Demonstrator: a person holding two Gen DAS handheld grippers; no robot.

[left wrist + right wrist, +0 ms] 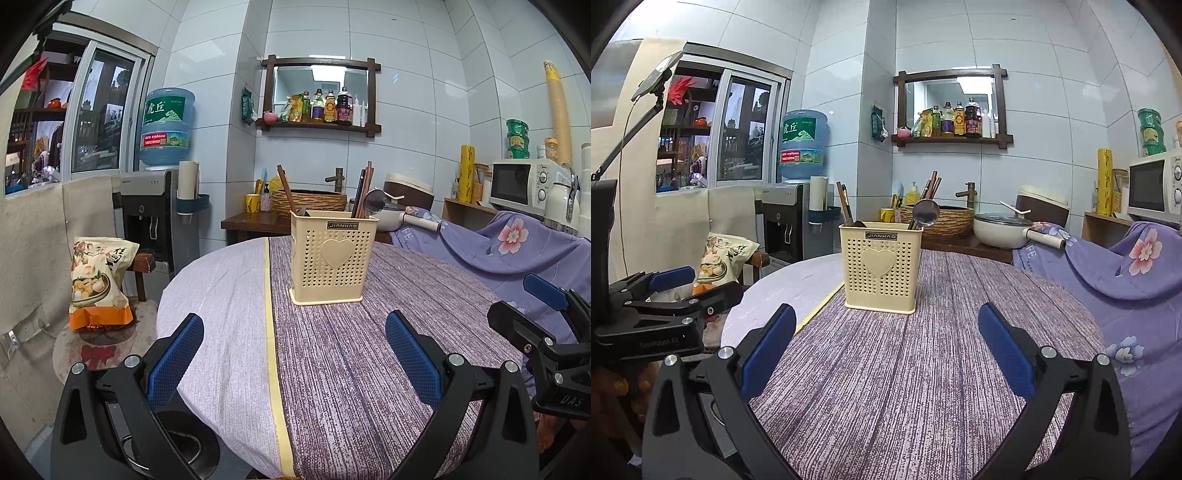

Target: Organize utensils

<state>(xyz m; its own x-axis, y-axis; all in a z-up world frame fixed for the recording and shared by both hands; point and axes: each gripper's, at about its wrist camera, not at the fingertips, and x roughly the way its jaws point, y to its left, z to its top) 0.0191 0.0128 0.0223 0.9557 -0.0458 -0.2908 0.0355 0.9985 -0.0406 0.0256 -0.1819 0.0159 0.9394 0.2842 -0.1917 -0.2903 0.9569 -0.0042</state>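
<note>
I am holding both tools back from the work: the left gripper [295, 354] is gaping wide with nothing between its pads, and the right gripper [886, 350] is spread just as wide and equally empty. Straight ahead of both, beyond the fingertips, the cream utensil holder [332, 258] is standing upright on the striped tablecloth [351, 369]. Wooden chopsticks [285, 188] and a metal spoon [925, 213] are poking out of its top, all already inside it. I am judging the holder light and rigid but easy to tip, so any grip belongs low on its walls; the chopsticks look stiff and slim, best pinched mid-shaft, while the spoon's polished metal could slip.
</note>
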